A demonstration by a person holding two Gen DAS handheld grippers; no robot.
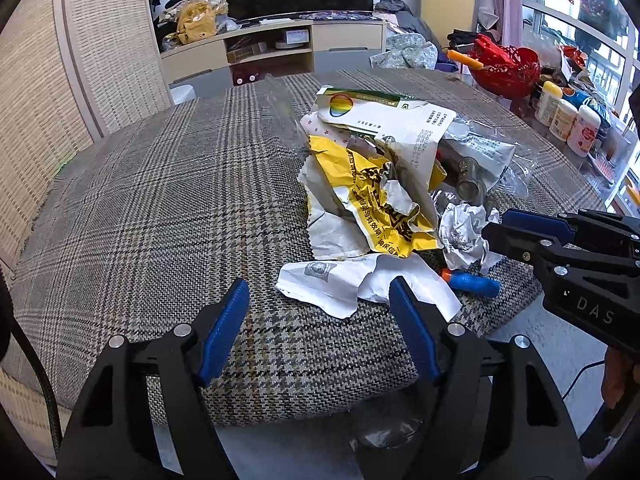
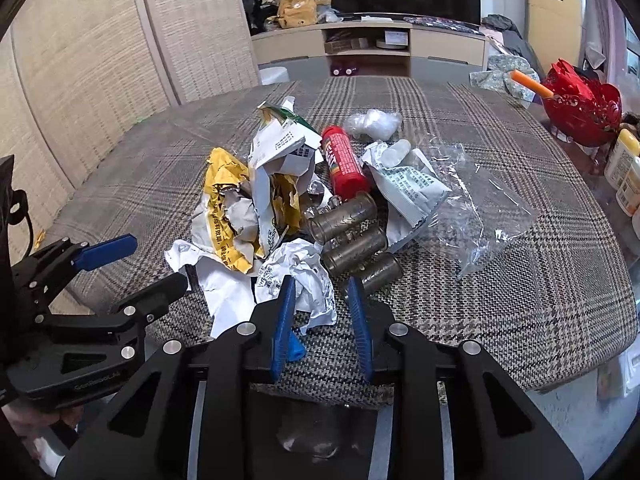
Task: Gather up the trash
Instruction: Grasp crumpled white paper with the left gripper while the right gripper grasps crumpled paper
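My right gripper (image 2: 323, 300) has its jaws parted, with nothing gripped between the blue pads. It hovers at the near edge of the trash heap, and its left pad is just in front of the crumpled white paper ball (image 2: 298, 276). I take this paper ball as my landmark.

My left gripper (image 1: 318, 304) is also released, its jaws spread wide and holding nothing. It sits to the left of the paper ball (image 1: 466, 232), above the checked tablecloth (image 1: 160, 200), and its right pad overlaps the flat white paper sheet (image 1: 344, 280) that lies just beside the ball.

Under the near side of the ball, a blue foam dart (image 1: 472, 282) with an orange tip lies on the cloth. Behind the ball on the left is the yellow wrapper (image 2: 224, 208), torn and crumpled, and behind that a white carton (image 2: 280, 152) with green trim. Just to the right of the ball are three metal cylinders (image 2: 352, 240), side by side. Behind them lies a red tube (image 2: 344, 164), and further right a clear plastic bag (image 2: 484, 208). Well apart from the ball, at the far right, stands a red basket (image 2: 580, 108).
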